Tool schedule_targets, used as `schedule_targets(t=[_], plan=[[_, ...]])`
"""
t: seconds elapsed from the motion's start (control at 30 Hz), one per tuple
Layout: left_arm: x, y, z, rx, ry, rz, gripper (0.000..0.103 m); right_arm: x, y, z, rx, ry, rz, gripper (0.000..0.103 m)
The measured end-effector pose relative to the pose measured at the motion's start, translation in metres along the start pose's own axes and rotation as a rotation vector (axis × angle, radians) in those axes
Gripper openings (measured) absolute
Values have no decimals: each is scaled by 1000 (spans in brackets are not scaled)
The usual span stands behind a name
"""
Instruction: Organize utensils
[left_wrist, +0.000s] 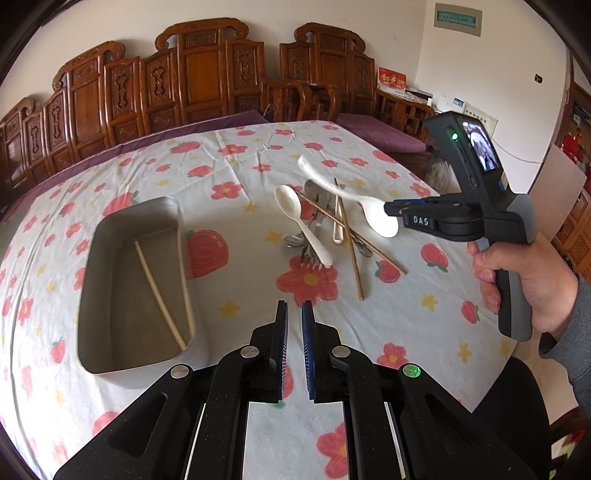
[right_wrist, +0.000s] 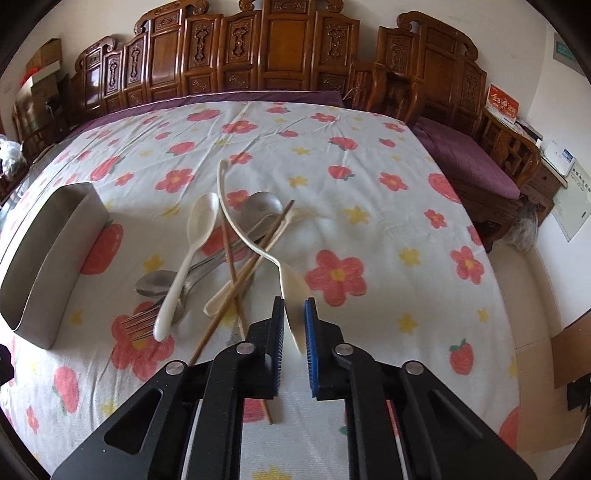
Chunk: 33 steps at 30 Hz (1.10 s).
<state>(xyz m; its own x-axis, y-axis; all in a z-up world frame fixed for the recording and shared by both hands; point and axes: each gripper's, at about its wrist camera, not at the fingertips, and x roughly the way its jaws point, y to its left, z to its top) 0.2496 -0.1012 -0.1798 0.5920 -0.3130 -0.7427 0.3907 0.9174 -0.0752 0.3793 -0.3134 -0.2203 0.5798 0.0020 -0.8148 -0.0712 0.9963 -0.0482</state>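
A metal tray sits at the left of the floral cloth with two cream chopsticks inside; it also shows in the right wrist view. A pile of utensils lies mid-table: a white spoon, metal spoons and a fork, brown chopsticks. My right gripper is shut on the bowl of a second white spoon, lifted above the pile and blurred; in the right wrist view that spoon sits between the pads. My left gripper is nearly shut and empty, above the cloth near the tray.
Carved wooden chairs line the far side of the table. A purple-cushioned bench stands at the right. The table's edge curves away at the right.
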Motion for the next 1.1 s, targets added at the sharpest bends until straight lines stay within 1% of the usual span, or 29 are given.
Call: schedule_targets(t=[0.07, 0.27, 0.47, 0.5, 0.6, 0.87, 1.1], plan=[[7, -5, 2, 2, 10, -4, 7, 0, -9, -1, 19, 11, 4, 3], [30, -26, 11, 20, 34, -11, 7, -8, -32, -12, 69, 48, 18, 2], [56, -49, 18, 47, 63, -17, 7, -21, -55, -28, 164, 52, 80, 2], [60, -52, 19, 50, 70, -17, 8, -21, -57, -31, 170, 53, 85, 2], [71, -59, 19, 57, 86, -13, 15, -20, -63, -37, 185, 58, 96, 2], [102, -72, 27, 68, 137, 5, 15, -19, -79, -41, 221, 55, 124, 2], [122, -80, 33, 78, 167, 25, 15, -23, -84, -38, 233, 41, 141, 2]])
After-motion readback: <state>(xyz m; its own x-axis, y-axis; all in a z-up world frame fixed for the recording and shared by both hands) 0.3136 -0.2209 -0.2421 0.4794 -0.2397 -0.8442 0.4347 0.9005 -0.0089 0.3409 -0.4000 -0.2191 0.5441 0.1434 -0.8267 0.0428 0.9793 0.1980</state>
